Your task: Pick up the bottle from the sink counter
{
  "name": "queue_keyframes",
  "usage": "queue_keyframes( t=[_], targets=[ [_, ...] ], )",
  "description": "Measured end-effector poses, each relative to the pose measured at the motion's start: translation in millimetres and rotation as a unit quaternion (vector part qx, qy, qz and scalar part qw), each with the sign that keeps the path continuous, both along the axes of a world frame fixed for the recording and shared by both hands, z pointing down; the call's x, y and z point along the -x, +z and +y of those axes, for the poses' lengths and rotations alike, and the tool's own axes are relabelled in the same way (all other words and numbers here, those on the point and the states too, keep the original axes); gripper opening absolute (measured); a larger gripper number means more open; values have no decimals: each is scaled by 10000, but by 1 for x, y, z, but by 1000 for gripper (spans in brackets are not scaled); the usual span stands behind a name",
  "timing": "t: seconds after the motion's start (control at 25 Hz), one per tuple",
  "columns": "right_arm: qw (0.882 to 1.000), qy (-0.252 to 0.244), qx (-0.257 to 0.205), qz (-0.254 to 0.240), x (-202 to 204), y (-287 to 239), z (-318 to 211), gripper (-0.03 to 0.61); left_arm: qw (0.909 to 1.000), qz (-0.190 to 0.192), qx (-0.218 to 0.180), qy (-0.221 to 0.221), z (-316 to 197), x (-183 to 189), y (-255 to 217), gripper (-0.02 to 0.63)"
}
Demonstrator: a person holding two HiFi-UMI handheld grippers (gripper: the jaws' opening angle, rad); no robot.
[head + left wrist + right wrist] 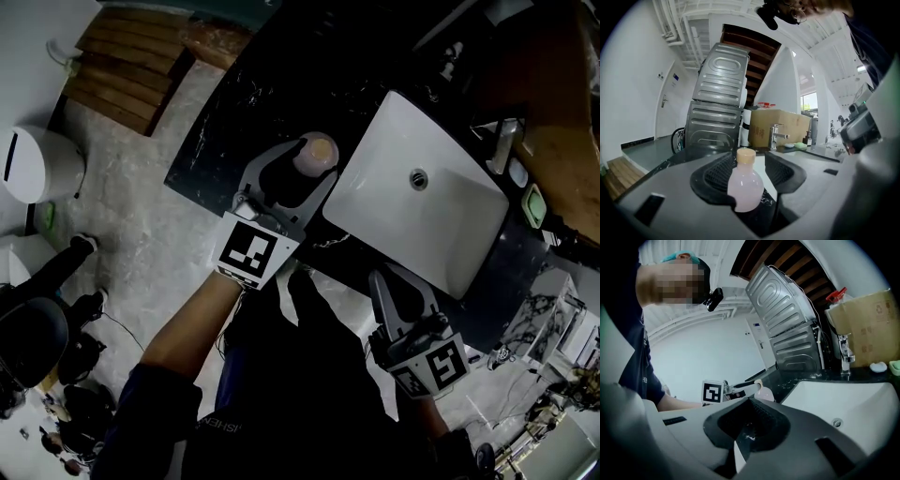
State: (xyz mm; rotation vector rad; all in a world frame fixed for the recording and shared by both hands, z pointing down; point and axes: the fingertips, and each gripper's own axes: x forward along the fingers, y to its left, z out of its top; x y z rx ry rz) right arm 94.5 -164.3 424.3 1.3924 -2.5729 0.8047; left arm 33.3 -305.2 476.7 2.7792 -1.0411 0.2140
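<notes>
The bottle (316, 153) stands upright on the dark surface (234, 103), between my left tongs (749, 169), which are spread wide. The white sink (412, 225) sits at its 3 o'clock. My right tongs (390, 277), pressed together and empty, hang at 5 o'clock.

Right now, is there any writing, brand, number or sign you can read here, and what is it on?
Shirt: white letters, upside down, too blurred to read.
Box: faint printed marks, too blurred to read.
Wall sign: too small to read.
Markers: black-and-white square patterns, no words.
Bottle: no label shows.
</notes>
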Motion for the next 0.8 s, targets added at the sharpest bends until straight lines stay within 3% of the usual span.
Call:
queue_keyframes(
  t=[0.8],
  targets=[
    [9997, -15, 242, -23, 1, 16, -11, 26, 9998, -169, -48, -29, -20, -8, 16, 199]
  ],
)
